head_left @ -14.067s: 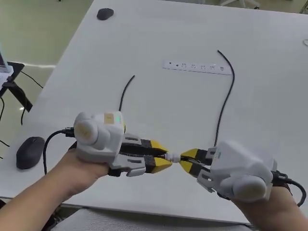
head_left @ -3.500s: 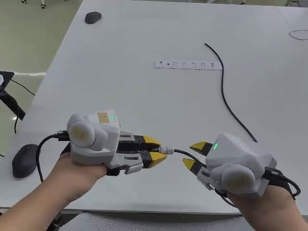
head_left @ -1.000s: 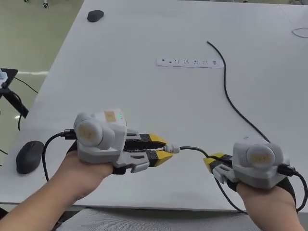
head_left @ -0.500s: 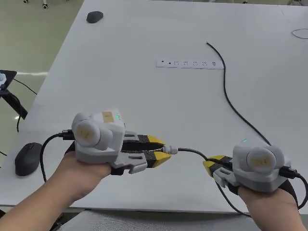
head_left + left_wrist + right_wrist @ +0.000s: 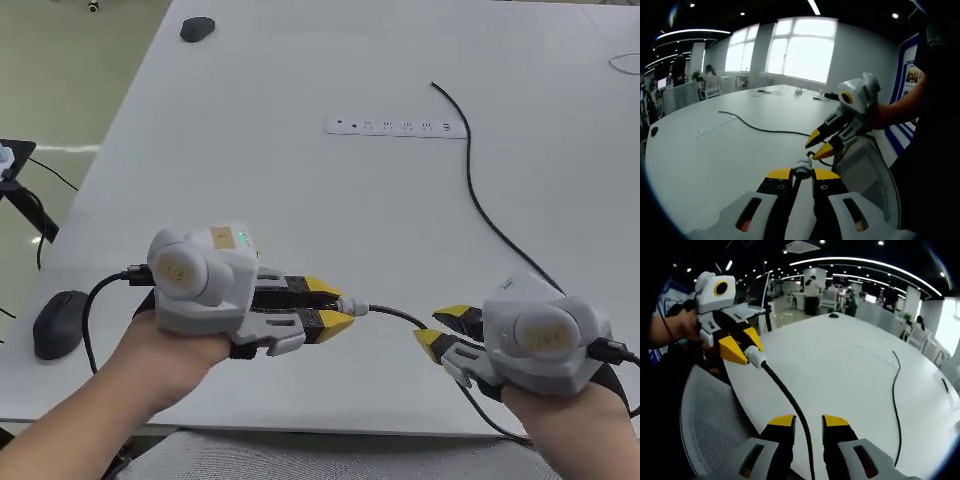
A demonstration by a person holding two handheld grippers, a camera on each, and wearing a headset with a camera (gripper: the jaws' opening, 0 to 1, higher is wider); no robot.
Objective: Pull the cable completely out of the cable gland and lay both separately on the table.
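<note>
My left gripper (image 5: 342,305) is shut on the small white cable gland (image 5: 352,306) just above the table's near edge. In the left gripper view the gland (image 5: 802,166) sits between the yellow tips of that gripper (image 5: 802,173). A black cable (image 5: 395,316) leaves the gland and runs right into my right gripper (image 5: 428,324), whose jaws stand apart around it. In the right gripper view the cable (image 5: 790,400) passes loosely between the pads of the right gripper (image 5: 808,421) toward the gland (image 5: 755,356). Beyond, the cable (image 5: 470,190) trails across the table.
A white power strip (image 5: 395,127) lies mid-table beside the cable's far end. One dark mouse (image 5: 198,28) rests at the far left corner, another (image 5: 58,322) at the near left. The table's front edge (image 5: 330,425) runs just below both grippers, with a mesh chair (image 5: 710,440) under it.
The right gripper, shut on the cable half a second ago, now has its jaws apart. The left gripper still holds the gland in about the same place.
</note>
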